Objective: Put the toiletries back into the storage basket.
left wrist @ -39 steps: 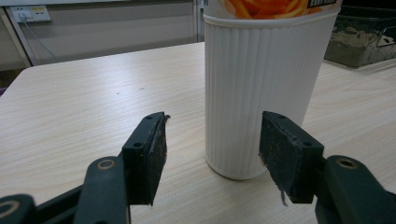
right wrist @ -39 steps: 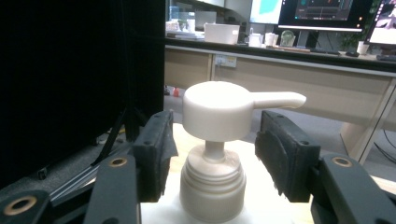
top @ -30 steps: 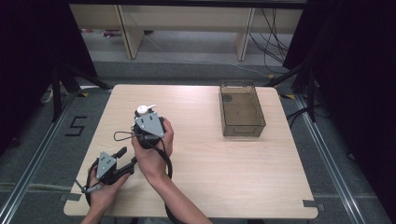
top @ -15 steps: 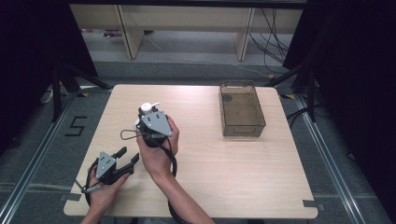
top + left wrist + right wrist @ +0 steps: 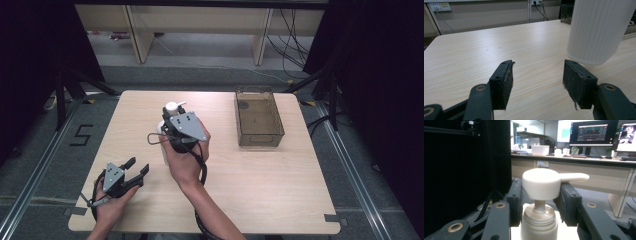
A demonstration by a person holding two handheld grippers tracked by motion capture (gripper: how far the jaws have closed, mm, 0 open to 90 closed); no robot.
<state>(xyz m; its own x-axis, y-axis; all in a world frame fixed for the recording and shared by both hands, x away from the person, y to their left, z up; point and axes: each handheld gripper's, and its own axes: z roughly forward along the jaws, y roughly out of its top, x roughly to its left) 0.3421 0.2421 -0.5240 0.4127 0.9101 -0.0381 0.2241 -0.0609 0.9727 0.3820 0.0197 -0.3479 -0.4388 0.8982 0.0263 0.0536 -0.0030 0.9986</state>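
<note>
1. Pump bottle (image 5: 167,131), white and ribbed, sits in the right gripper (image 5: 176,131) over the middle-left of the table (image 5: 260,175); from above, its pump head (image 5: 172,106) pokes out past the gripper's grey three-cornered plate (image 5: 186,126).
2. From the left gripper view, the ribbed bottle body (image 5: 597,30) hangs clear of the wood with a gap under its base, so it's off the tabletop.
3. Close in on the right gripper view: both black jaws are pressed against the sides of the pump head (image 5: 544,183), whose spout points to that view's right, with the threaded collar (image 5: 539,218) just below them.
4. That makes the right tongs clamped on the bottle, held by the person's right hand (image 5: 186,161), with a cable trailing off toward the wrist.
5. Left gripper (image 5: 131,173) is down near the front-left corner of the table, held low in the left hand (image 5: 111,202), well apart from the bottle.
6. Its jaws stand wide apart with bare wood between the pads (image 5: 507,82), gripping nothing.
7. Further out, a clear brown-tinted bin (image 5: 258,134) sits toward the far right of the table, apart from both hands.
8. Off the table's left edge, a "5" (image 5: 81,135) is marked on the grey floor.
</note>
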